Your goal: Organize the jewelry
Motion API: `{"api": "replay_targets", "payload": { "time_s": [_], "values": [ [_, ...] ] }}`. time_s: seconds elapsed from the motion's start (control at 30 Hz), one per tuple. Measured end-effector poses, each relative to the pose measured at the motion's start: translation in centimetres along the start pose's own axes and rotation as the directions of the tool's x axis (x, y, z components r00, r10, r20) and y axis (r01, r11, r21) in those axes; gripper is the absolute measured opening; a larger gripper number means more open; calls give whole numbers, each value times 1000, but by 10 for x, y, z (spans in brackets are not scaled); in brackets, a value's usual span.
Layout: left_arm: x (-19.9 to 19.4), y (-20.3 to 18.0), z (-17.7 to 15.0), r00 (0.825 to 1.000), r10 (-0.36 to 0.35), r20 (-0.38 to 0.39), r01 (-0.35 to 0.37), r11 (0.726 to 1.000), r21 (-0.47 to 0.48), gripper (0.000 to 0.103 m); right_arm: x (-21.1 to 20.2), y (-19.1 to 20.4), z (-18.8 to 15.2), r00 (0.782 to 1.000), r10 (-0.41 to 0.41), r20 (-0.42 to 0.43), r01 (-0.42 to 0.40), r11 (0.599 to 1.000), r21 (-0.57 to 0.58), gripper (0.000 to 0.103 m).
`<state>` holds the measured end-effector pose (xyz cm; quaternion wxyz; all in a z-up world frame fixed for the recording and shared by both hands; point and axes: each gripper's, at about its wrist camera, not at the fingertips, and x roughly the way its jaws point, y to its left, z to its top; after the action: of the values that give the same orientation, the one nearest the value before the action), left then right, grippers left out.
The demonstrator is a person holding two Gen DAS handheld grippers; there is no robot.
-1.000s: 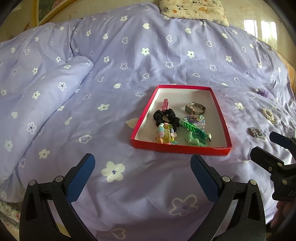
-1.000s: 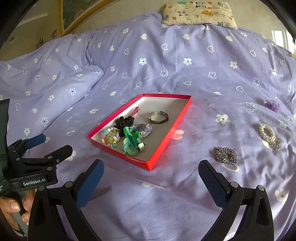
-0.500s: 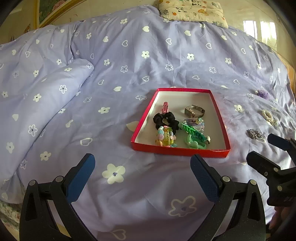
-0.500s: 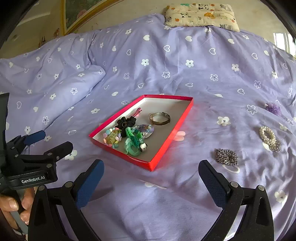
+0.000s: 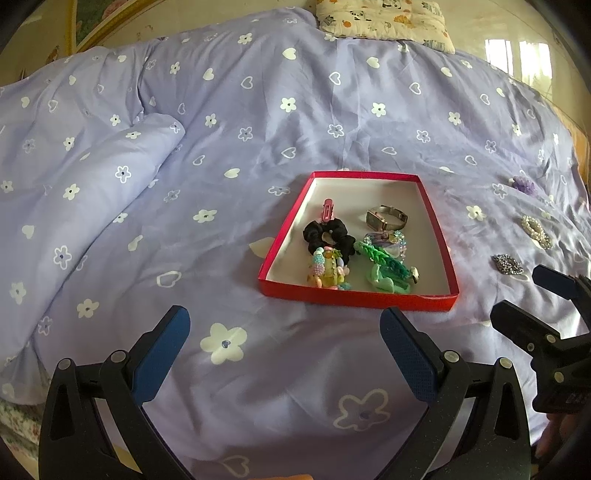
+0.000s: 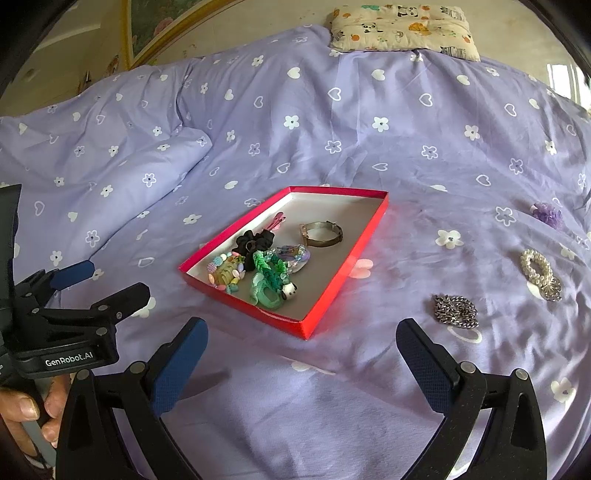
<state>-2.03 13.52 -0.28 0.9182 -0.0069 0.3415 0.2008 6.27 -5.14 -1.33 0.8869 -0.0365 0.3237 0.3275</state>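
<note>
Left hand-held gripper (image 5: 284, 343): jaws spread wide, nothing between them, hovering over the purple floral bedspread (image 5: 258, 129) short of the red tray (image 5: 448, 273). Right hand-held gripper (image 6: 301, 354): also released and empty, above the bedspread near the tray's closest corner.

Tray contents: black scrunchie (image 6: 253, 240), pink hair clip (image 5: 327, 210), watch (image 5: 386, 218), beaded pastel bracelet (image 5: 327, 269), green hair ties (image 6: 267, 284), one with a small panda charm (image 6: 290, 290).

Outside the tray, on the bedspread to its right: silver chain (image 6: 456, 310) nearest, pearl bracelet (image 6: 539, 273) beyond it, purple flower piece (image 6: 548, 214) farthest. A cartoon-print pillow (image 6: 400, 27) lies at the head of the bed.
</note>
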Motion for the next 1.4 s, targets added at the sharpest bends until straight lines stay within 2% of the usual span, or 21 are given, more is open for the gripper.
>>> {"api": "replay_targets", "payload": {
  "time_s": [1.4],
  "values": [
    [-10,1,1,1000,-20,18,20,1000,-10,103,-10,4,0,1000,0,30,0,1000,4,103]
  ]
}}
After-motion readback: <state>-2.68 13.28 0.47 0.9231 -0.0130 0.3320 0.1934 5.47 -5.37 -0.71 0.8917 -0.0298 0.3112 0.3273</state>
